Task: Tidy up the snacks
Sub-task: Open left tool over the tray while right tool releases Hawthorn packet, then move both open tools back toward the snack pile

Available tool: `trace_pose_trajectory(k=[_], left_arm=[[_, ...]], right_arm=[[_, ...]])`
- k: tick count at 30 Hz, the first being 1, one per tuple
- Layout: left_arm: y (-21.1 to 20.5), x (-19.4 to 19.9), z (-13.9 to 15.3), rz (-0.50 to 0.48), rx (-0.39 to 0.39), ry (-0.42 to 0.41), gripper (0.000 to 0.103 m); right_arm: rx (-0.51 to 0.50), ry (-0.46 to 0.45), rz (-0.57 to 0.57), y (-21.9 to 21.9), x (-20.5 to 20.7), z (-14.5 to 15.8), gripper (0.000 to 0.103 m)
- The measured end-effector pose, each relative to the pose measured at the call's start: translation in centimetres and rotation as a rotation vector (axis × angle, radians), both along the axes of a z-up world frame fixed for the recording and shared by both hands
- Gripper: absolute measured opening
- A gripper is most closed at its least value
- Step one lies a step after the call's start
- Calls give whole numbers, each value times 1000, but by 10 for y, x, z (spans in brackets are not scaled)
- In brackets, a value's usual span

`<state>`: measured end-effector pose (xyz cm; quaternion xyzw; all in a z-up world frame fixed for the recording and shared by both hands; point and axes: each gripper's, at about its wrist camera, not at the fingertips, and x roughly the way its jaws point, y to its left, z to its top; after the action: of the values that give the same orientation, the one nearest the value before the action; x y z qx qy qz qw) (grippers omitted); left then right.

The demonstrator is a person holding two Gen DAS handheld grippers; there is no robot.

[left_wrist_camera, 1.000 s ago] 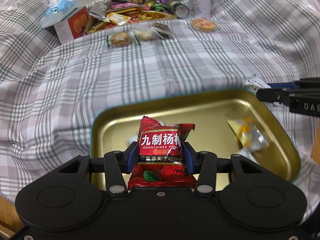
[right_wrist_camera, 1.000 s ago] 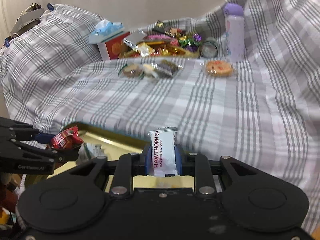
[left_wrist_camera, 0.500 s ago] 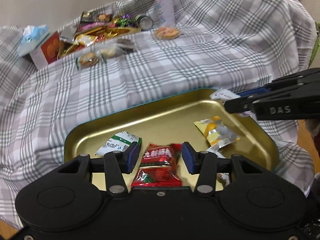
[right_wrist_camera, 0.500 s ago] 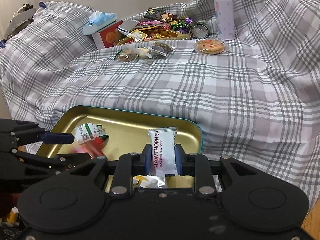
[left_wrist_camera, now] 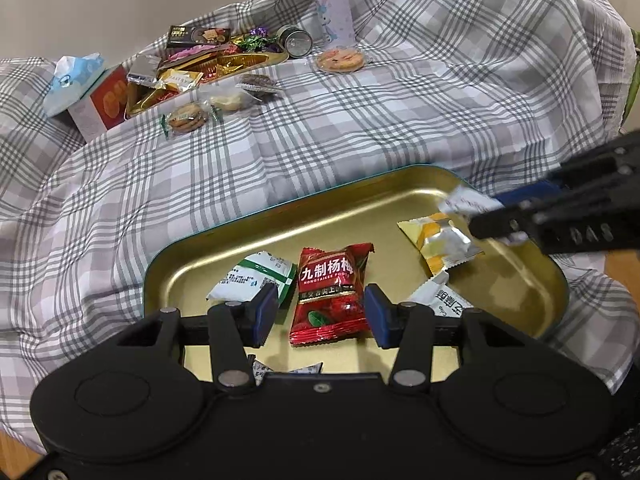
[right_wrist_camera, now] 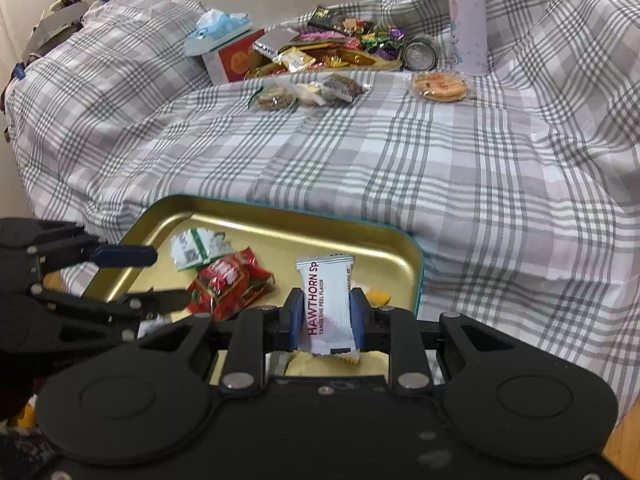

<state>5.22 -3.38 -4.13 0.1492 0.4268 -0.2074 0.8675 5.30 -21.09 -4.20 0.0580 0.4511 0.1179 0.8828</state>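
A gold tray with a teal rim lies on the plaid cloth in front of me. My left gripper is open, and a red snack packet lies flat in the tray between its blue pads. My right gripper is shut on a white hawthorn packet, held upright over the tray's right end. In the left wrist view the right gripper comes in from the right with the white packet. A green-and-white packet and a yellow packet also lie in the tray.
At the back lie a second gold tray of mixed candies, wrapped cookies, a round cracker pack, a tin can, a purple bottle and a tissue box. Plaid cloth covers the surface between.
My left gripper opened and let the red packet drop flat into the tray. My right gripper moved over the tray, still holding the white packet.
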Motion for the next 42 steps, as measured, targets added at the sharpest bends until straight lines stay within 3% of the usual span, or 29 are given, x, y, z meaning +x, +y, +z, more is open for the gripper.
trace_pose_trajectory(k=[20, 30, 42], left_arm=[[7, 6, -4, 36, -46, 52, 54], [10, 18, 3, 63, -44, 1, 54], [22, 80, 16, 144, -21, -137, 54]], right_arm=[[-44, 93, 58, 6, -24, -6, 28], [-82, 9, 50, 8, -15, 5, 30], [-79, -107, -39, 1, 45, 4, 33]])
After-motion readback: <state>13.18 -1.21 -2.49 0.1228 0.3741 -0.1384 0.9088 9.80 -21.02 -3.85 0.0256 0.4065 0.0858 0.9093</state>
